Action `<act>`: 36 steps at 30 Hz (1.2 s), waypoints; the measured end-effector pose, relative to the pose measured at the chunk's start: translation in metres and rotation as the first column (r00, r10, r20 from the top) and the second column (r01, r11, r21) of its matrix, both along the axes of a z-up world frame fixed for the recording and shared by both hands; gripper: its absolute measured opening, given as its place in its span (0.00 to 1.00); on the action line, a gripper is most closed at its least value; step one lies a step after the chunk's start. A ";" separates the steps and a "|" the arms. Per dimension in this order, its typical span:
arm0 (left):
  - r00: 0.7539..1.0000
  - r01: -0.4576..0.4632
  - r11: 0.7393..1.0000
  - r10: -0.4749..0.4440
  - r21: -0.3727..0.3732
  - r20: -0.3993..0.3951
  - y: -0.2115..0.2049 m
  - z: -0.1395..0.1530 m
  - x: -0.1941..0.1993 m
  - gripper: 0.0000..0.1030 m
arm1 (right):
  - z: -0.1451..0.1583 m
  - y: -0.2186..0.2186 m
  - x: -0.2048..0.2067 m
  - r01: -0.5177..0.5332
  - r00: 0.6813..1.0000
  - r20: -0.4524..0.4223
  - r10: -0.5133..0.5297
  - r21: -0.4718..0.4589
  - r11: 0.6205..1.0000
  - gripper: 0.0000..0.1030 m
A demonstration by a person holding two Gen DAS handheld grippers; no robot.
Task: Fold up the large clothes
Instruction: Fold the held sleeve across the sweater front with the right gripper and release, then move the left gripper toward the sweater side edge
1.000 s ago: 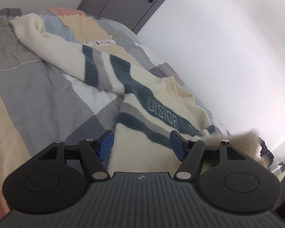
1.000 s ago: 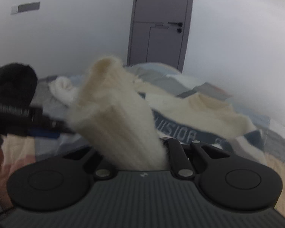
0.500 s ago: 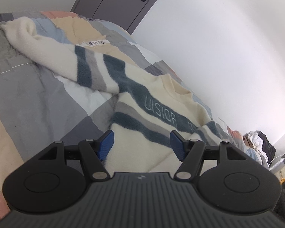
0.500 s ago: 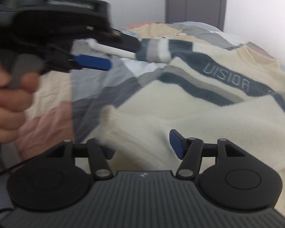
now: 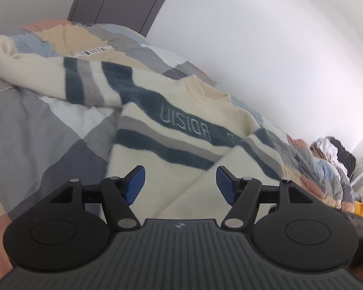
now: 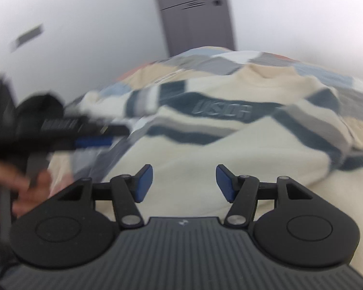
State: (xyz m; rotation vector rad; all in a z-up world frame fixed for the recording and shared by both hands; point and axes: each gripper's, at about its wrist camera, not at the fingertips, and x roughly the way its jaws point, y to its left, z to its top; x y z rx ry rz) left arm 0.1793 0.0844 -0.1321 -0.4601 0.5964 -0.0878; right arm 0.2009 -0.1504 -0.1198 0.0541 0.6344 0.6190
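A cream sweater (image 5: 181, 120) with dark teal and grey stripes and raised lettering lies face up on the bed. Its left sleeve (image 5: 36, 72) stretches out to the left. Its right sleeve (image 5: 232, 171) lies folded across the lower front. My left gripper (image 5: 180, 183) is open and empty, just above the sweater's lower front. My right gripper (image 6: 184, 181) is open and empty over the sweater (image 6: 230, 149) near its hem. The left gripper (image 6: 94, 140) also shows, blurred, at the left of the right wrist view.
The bed has a patchwork cover (image 5: 36, 133) in grey, beige, pink and blue. A white label (image 5: 92, 51) lies on it beyond the sleeve. A grey door (image 6: 193, 17) and white walls stand behind. A pile of clothes (image 5: 334, 149) lies at the far right.
My right gripper has let go of the right sleeve, which now lies across the sweater's front, and has opened. My left gripper has stayed open and shifted slightly.
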 end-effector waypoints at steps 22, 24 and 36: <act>0.979 0.112 0.976 -0.075 0.189 -0.190 -0.049 -0.053 0.036 0.62 | -0.061 0.006 0.051 0.143 0.983 -0.114 -0.144 -0.013 0.990 0.41; 0.984 0.098 0.977 -0.066 0.189 -0.168 -0.049 -0.050 0.034 0.62 | -0.063 0.006 0.050 0.144 0.983 -0.109 -0.145 -0.016 0.989 0.41; 0.967 -0.245 0.969 0.245 0.009 -0.062 0.027 -0.018 0.055 0.69 | -0.061 0.008 0.042 0.144 0.986 -0.077 -0.147 -0.050 0.988 0.41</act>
